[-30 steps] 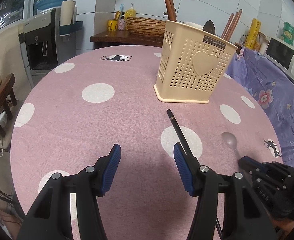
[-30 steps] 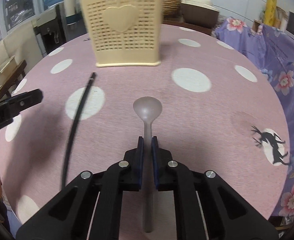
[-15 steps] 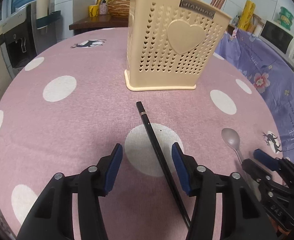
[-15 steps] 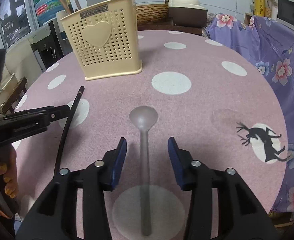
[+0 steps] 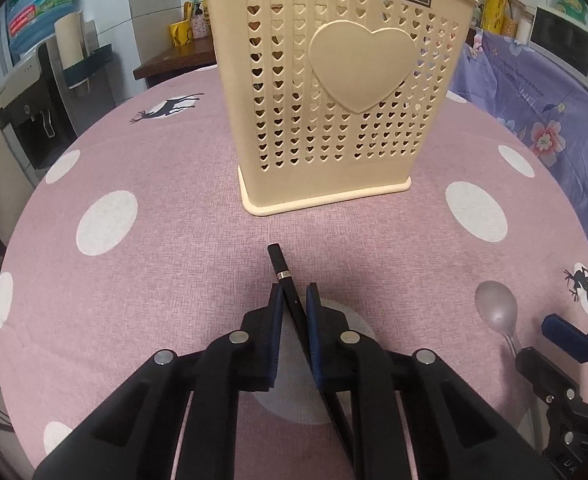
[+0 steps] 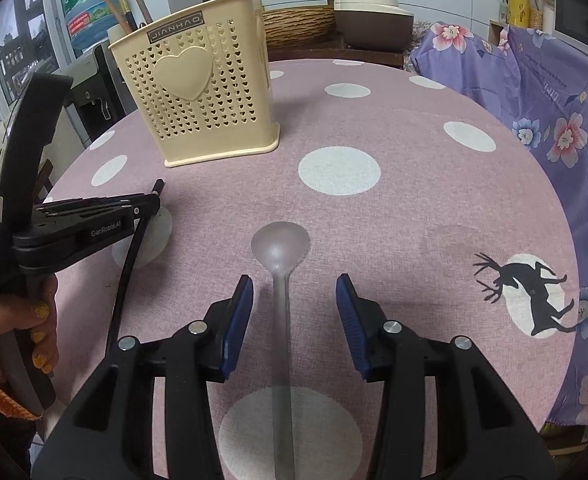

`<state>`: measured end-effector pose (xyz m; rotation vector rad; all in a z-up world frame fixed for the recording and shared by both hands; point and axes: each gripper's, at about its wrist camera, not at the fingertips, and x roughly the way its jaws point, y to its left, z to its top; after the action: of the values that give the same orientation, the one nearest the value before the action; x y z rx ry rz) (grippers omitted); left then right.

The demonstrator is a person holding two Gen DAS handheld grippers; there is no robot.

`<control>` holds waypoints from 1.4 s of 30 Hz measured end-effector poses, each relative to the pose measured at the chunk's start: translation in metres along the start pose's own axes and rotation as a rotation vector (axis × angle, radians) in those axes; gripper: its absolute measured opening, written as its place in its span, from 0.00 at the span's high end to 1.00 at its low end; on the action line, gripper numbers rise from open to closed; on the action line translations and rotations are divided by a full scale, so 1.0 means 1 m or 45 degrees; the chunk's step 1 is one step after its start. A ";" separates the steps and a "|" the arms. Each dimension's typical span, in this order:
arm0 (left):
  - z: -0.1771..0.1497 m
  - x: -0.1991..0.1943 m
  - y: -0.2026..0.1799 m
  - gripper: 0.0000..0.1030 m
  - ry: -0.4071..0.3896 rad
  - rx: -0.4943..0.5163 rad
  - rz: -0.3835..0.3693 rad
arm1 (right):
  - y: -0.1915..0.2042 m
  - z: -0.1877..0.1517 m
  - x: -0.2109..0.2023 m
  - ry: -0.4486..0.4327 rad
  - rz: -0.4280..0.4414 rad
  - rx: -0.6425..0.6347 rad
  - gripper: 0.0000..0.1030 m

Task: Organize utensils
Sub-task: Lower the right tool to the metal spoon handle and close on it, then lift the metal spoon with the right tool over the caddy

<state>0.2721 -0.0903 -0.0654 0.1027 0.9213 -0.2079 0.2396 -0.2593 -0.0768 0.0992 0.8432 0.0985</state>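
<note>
A cream perforated utensil holder (image 5: 334, 92) with a heart on its front stands on the pink dotted table; it also shows in the right wrist view (image 6: 206, 92) with wooden utensils inside. My left gripper (image 5: 294, 300) is shut on a black chopstick (image 5: 280, 266) that lies on the table, tip toward the holder. The chopstick (image 6: 128, 264) and left gripper (image 6: 150, 204) show at left in the right wrist view. My right gripper (image 6: 292, 292) is open, its fingers either side of a translucent grey spoon (image 6: 280, 248) lying on the table. The spoon (image 5: 496, 308) also shows at right in the left wrist view.
The round table (image 6: 414, 208) has a pink cloth with white dots and deer prints. A purple floral cloth (image 6: 554, 92) hangs at the right. A water dispenser (image 5: 34, 92) stands far left. A wooden shelf with a basket (image 6: 298, 24) is behind the table.
My left gripper moved forward toward the holder and shut on the black chopstick. My right gripper, shut on the spoon a second ago, opened and drew back a little; the spoon stayed.
</note>
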 end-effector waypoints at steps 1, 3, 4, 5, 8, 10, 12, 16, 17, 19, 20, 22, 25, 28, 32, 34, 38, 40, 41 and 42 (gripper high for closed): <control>-0.001 -0.001 0.002 0.88 0.004 -0.001 -0.006 | 0.001 0.001 0.002 0.012 0.005 -0.007 0.57; -0.002 -0.003 0.004 0.90 0.008 -0.006 -0.015 | 0.003 0.002 0.005 0.030 0.020 -0.021 0.57; -0.003 -0.004 0.005 0.90 0.009 -0.008 -0.018 | 0.005 0.003 0.007 0.037 0.023 -0.032 0.57; -0.005 -0.005 0.006 0.90 0.011 -0.011 -0.023 | 0.007 0.004 0.009 0.047 0.015 -0.050 0.57; -0.009 -0.007 0.009 0.91 0.013 -0.026 -0.035 | 0.011 0.007 0.017 0.058 -0.014 -0.078 0.57; -0.009 -0.007 0.009 0.91 0.013 -0.030 -0.033 | 0.013 0.010 0.019 0.066 -0.022 -0.082 0.57; -0.007 -0.006 0.008 0.91 0.021 -0.026 -0.021 | 0.015 0.012 0.022 0.073 -0.031 -0.086 0.57; -0.004 -0.004 0.006 0.90 0.015 -0.020 -0.006 | 0.021 0.016 0.027 0.082 -0.067 -0.107 0.57; -0.004 -0.003 0.005 0.90 0.014 -0.018 -0.002 | 0.022 0.017 0.029 0.083 -0.074 -0.113 0.57; -0.004 -0.003 0.004 0.90 0.008 -0.011 0.004 | 0.024 0.019 0.030 0.084 -0.081 -0.114 0.60; -0.003 -0.002 0.003 0.90 0.003 -0.009 0.006 | 0.024 0.020 0.030 0.083 -0.081 -0.115 0.65; -0.003 -0.002 0.002 0.91 -0.003 0.000 0.011 | 0.026 0.020 0.031 0.081 -0.084 -0.119 0.65; -0.003 -0.001 0.002 0.91 -0.009 -0.001 0.012 | 0.024 0.020 0.030 0.072 -0.072 -0.113 0.66; -0.002 -0.001 0.005 0.91 -0.006 -0.027 -0.008 | 0.020 0.022 0.027 0.050 -0.025 -0.078 0.66; 0.000 -0.012 0.011 0.91 -0.054 -0.057 -0.032 | 0.014 0.026 0.006 -0.065 0.016 -0.039 0.66; 0.002 -0.027 0.014 0.91 -0.106 -0.074 -0.054 | 0.011 0.029 -0.008 -0.117 0.040 -0.024 0.66; 0.007 -0.066 0.023 0.91 -0.233 -0.105 -0.107 | 0.006 0.035 -0.044 -0.244 0.077 0.005 0.66; 0.008 -0.091 0.027 0.92 -0.302 -0.121 -0.138 | 0.005 0.035 -0.062 -0.302 0.094 0.014 0.66; 0.008 -0.103 0.029 0.92 -0.340 -0.125 -0.148 | 0.005 0.034 -0.071 -0.335 0.100 0.013 0.66; 0.008 -0.113 0.030 0.92 -0.374 -0.125 -0.150 | 0.006 0.033 -0.080 -0.361 0.101 0.011 0.66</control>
<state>0.2183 -0.0477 0.0296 -0.0719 0.6440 -0.2784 0.2113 -0.2653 0.0045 0.1509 0.5569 0.1515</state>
